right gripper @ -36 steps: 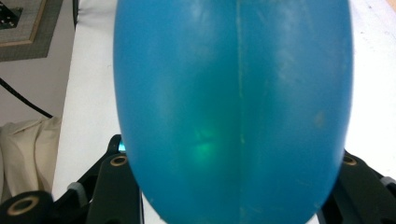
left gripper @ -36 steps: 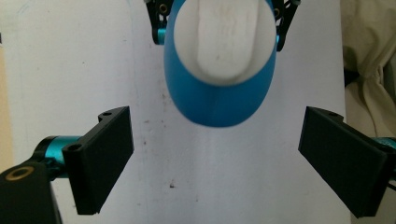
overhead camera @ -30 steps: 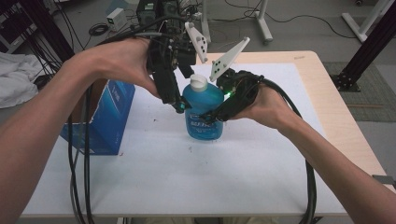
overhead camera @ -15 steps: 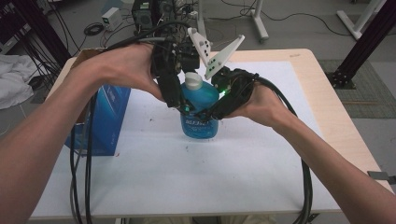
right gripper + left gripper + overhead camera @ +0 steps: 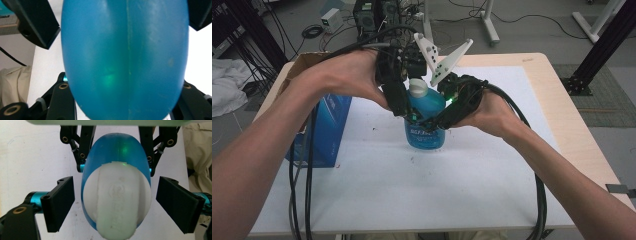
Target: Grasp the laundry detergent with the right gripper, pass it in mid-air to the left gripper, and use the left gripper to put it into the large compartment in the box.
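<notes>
Two grippers close in on a blue bottle at mid-table.

The left gripper [image 5: 113, 202] has its jaws spread wide either side of the white cap [image 5: 117, 202], gaps showing on both sides, gripping nothing. The right gripper [image 5: 447, 112] is pressed up against the bottle [image 5: 424, 125]; whether its jaws are clamped I cannot tell. The bottle stands upright on the white mat [image 5: 412, 195], near a blue box [image 5: 324, 130]. Its smooth rounded plastic looks slippery and probably squeezable, weighty if full; the narrower neck under the cap seems the safest hold.
</notes>
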